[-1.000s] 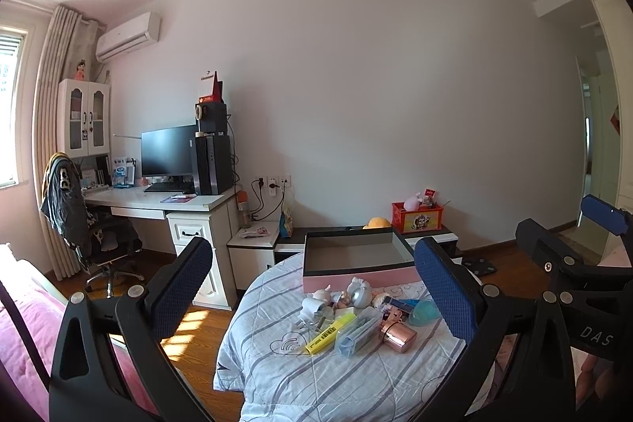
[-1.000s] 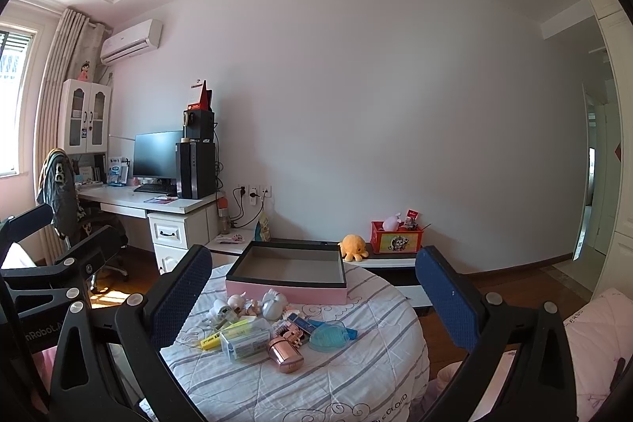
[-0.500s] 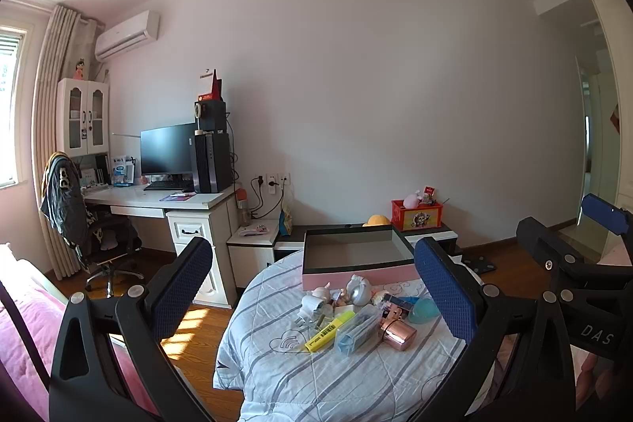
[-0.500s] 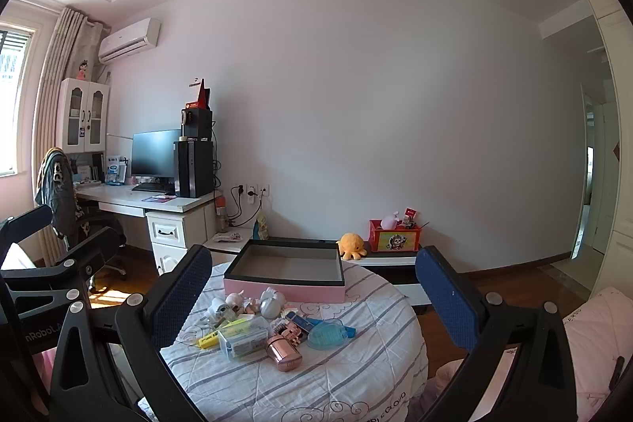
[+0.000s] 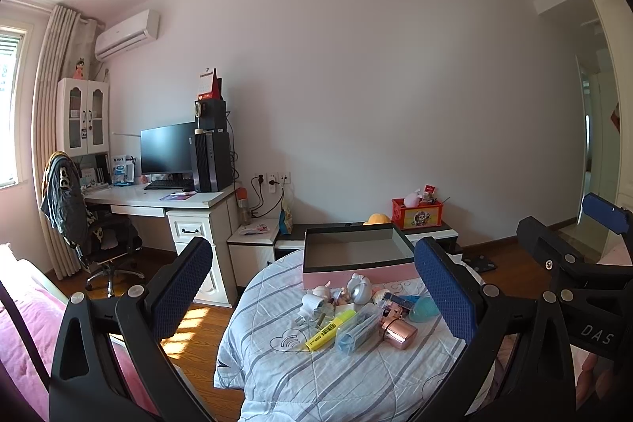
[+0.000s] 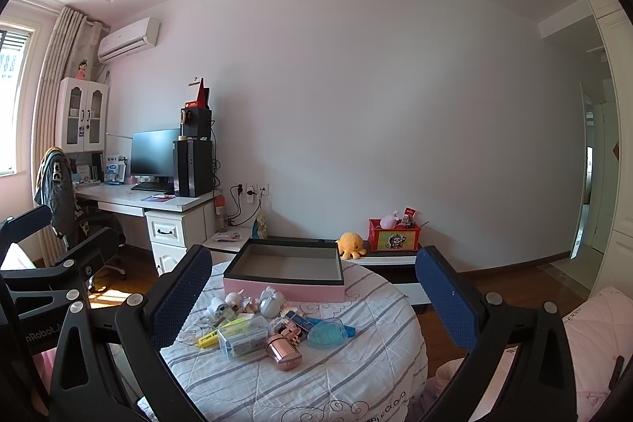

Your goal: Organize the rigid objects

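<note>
A round table under a striped cloth [image 5: 356,374] [image 6: 316,382] carries an empty pink box [image 5: 356,273] [image 6: 283,289] with a dark rim at its far side. In front of the box lies a heap of small items: a yellow marker [image 5: 330,329] [image 6: 209,339], a clear plastic case [image 5: 358,327] [image 6: 243,341], a rose-gold cylinder [image 5: 397,331] [image 6: 283,351], a teal shell-shaped piece [image 5: 425,307] [image 6: 328,333] and pale figurines [image 5: 358,287] [image 6: 271,299]. My left gripper [image 5: 312,287] and right gripper [image 6: 312,295] both hang open well short of the table, holding nothing.
A white desk [image 5: 158,198] with monitor and computer tower stands at the back left, an office chair [image 5: 83,220] beside it. A low cabinet behind the table bears a red toy box [image 6: 393,234] and an orange plush [image 6: 350,244]. Pink bedding [image 6: 593,335] lies at the right.
Both views shift only slightly; the table appears a touch lower and nearer in the right wrist view. Nothing on the table has moved and both grippers stay open.
</note>
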Tool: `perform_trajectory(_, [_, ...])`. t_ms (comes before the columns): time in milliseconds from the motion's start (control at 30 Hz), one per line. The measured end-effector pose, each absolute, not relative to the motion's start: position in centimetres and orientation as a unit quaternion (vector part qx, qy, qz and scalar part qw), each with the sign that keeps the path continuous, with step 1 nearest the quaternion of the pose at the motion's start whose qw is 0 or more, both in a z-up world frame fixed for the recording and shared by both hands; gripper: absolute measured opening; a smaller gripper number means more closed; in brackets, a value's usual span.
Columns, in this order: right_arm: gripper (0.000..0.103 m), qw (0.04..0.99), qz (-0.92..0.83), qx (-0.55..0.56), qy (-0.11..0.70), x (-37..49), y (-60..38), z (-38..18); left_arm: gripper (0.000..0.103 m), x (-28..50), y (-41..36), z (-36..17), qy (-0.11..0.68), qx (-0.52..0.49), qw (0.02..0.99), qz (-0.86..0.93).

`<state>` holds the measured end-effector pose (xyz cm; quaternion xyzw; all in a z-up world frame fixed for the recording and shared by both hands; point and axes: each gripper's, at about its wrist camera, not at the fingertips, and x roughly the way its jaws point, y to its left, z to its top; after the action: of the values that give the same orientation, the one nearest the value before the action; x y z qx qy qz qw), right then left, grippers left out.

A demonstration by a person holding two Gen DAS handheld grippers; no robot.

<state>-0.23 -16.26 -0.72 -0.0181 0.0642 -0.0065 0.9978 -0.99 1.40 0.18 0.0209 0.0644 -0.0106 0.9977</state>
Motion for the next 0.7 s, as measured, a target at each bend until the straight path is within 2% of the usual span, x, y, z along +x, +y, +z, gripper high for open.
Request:
perform_trajectory(433, [0.103, 0.997, -0.008, -0.02, 0.069, 0.0, -16.2, -1.1, 0.103, -0.9, 1.4, 0.0, 0.068, 0.021, 0.997, -0.011])
perform_trajectory(700, [0.103, 0.997, -0.007, -0.02, 0.081, 1.0, -16.3, -1.7, 0.103, 0.4, 1.5, -1.9, 0.082, 0.019, 0.996, -0.017])
